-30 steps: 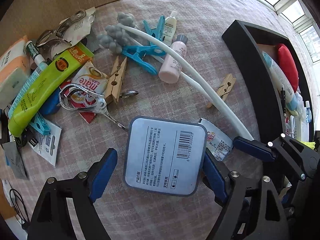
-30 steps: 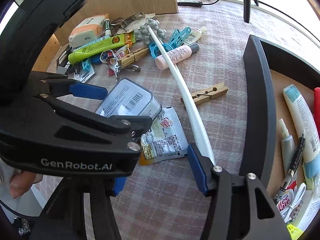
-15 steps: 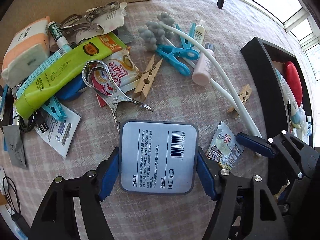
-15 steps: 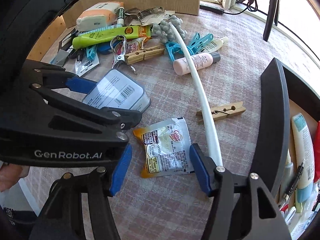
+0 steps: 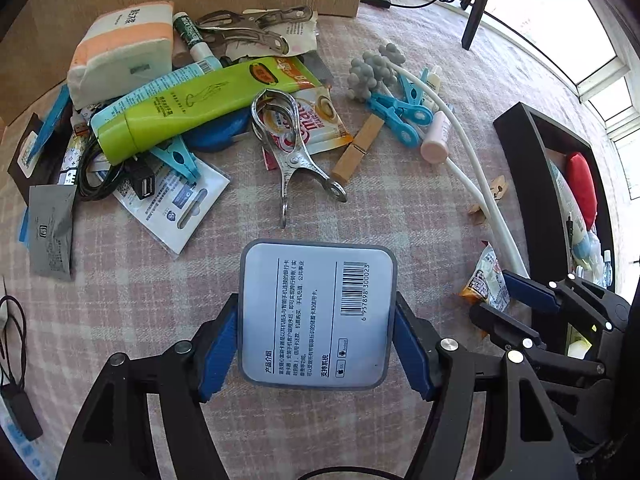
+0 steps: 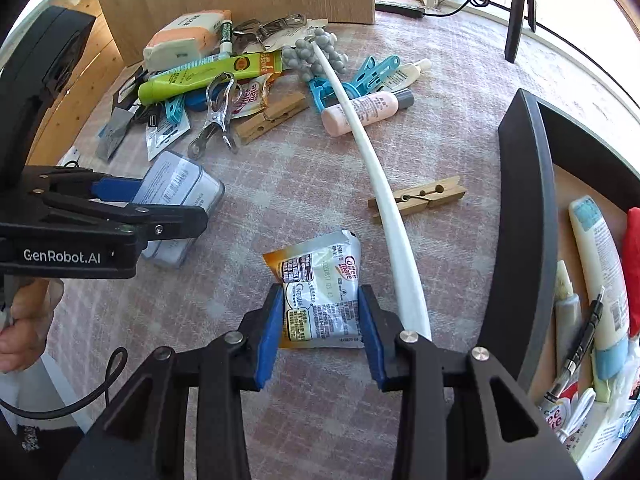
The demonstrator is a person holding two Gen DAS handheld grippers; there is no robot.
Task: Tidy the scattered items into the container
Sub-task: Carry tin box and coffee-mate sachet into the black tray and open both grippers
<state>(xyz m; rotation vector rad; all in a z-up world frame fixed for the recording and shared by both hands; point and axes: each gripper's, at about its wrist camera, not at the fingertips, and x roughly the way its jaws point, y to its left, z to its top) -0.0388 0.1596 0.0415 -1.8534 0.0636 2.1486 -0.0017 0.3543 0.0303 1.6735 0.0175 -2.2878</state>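
Both tongs newly around items.

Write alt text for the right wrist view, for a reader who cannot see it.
The right gripper clamps a crinkled Coffee-mate sachet on a pink checked tablecloth. A long white plastic stick runs alongside toward scattered clutter; at right stands a black-walled container, partly filled, and at left the left gripper grips a grey plastic case.
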